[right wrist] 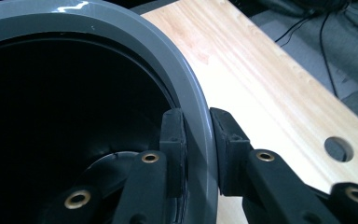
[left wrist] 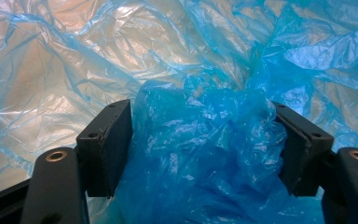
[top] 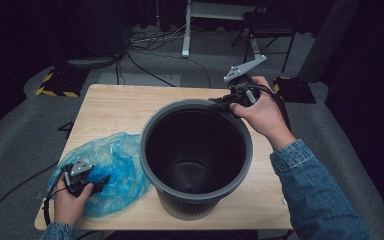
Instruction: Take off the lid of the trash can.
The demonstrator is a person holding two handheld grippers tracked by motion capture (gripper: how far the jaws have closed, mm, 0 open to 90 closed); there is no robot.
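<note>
A wooden table (top: 115, 107) fills the middle of the high view, with a large dark grey plastic bin (top: 196, 156) standing upright on it, right of centre, its open mouth facing up and its inside dark.

At the upper right of the bin, the right gripper (top: 223, 103) sits at the rim, held by the person's right hand (top: 262, 114), whose denim sleeve (top: 314, 190) runs down to the lower right corner. In the right gripper view the two black jaws stand narrow, one inside the bin wall and one outside, pinching the grey rim (right wrist: 193, 116) between them; the wooden tabletop (right wrist: 265, 88) stretches off to the upper right, with a round hole near the right edge.

At the lower left of the high view, a crumpled blue plastic bag (top: 112, 170) lies on the table, touching the bin's left side. The left gripper (top: 99, 181) rests on it, held by the left hand (top: 70, 202). In the left gripper view its jaws stand wide apart, with a bunched fold of the blue film (left wrist: 205, 154) heaped between them.
</note>
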